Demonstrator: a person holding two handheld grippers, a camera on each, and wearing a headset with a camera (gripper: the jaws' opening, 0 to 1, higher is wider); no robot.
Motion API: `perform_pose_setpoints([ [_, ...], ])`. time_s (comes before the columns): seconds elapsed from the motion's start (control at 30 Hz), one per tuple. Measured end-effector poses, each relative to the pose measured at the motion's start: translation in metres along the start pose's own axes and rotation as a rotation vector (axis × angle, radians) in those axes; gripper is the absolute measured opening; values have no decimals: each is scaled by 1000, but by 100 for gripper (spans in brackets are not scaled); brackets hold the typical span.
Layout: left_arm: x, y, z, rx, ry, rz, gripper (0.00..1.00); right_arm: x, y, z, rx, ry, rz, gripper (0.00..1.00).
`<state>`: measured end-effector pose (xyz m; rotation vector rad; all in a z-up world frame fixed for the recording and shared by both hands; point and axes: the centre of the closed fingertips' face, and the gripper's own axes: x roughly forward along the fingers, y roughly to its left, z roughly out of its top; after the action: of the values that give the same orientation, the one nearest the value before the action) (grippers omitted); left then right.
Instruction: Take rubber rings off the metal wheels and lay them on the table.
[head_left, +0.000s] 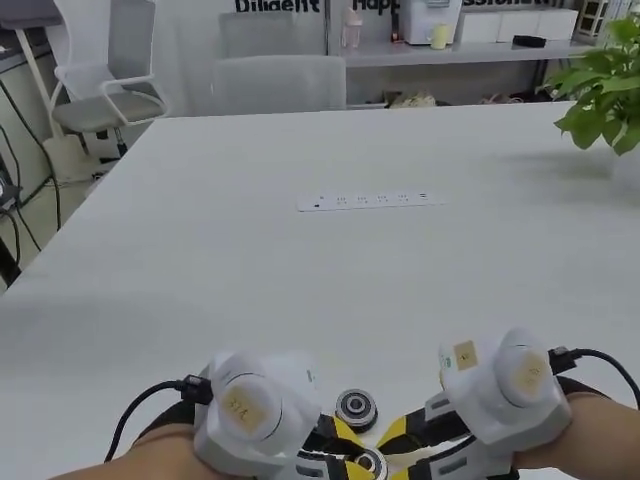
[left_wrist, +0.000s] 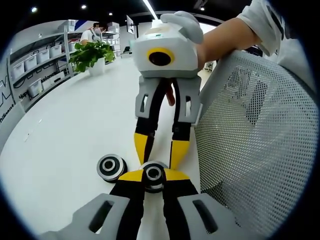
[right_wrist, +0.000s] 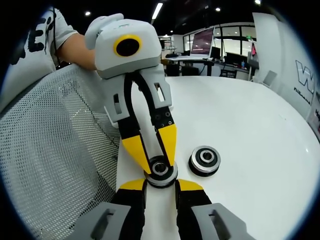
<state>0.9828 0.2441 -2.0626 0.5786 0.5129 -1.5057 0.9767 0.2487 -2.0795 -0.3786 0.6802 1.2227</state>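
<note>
As left gripper and right gripper clamp one wheel, jaws half-hide it.

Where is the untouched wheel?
Head view, bottom centre: the free wheel lies flat on the table, just beyond the gripped wheel.

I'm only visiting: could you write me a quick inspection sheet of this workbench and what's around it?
Surface: white table, no spills seen.
Job's things: free metal wheel with black rubber ring lies flat; gripped metal wheel between both grippers.
Clutter: white power strip, mid-table.
Grippers: left gripper and right gripper face each other, jaws shut on the gripped wheel.
Cables: black cable behind each gripper.
Surroundings: green leafy plant, grey office chair.
</note>
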Motion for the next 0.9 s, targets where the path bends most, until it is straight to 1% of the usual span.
perform_pose_setpoints([
  [0.47, 0, 0, 0, -3, -6, 1, 8, -3, 1, -3, -7, 12, 3, 15],
  [0.5, 0, 0, 0, -3, -7, 1, 8, -3, 0, -3, -26, 13, 4, 15],
  [0.53, 0, 0, 0, -4, -7, 1, 8, -4, -1, -3, -32, 14, -2, 16],
  [0.57, 0, 0, 0, -5, -8, 1, 8, -3, -2, -1, -34, 7, -8, 19],
  [0.63, 0, 0, 0, -6, -9, 1, 8, -2, -1, 2, -21, -9, -3, 25],
  [0.77, 0, 0, 0, -7, -10, 1, 8, 0, 1, 3, -34, -10, 1, 25],
  [0.9, 0, 0, 0, -10, -12, 2, 8, 2, 2, 6, -38, -21, -1, 29],
])
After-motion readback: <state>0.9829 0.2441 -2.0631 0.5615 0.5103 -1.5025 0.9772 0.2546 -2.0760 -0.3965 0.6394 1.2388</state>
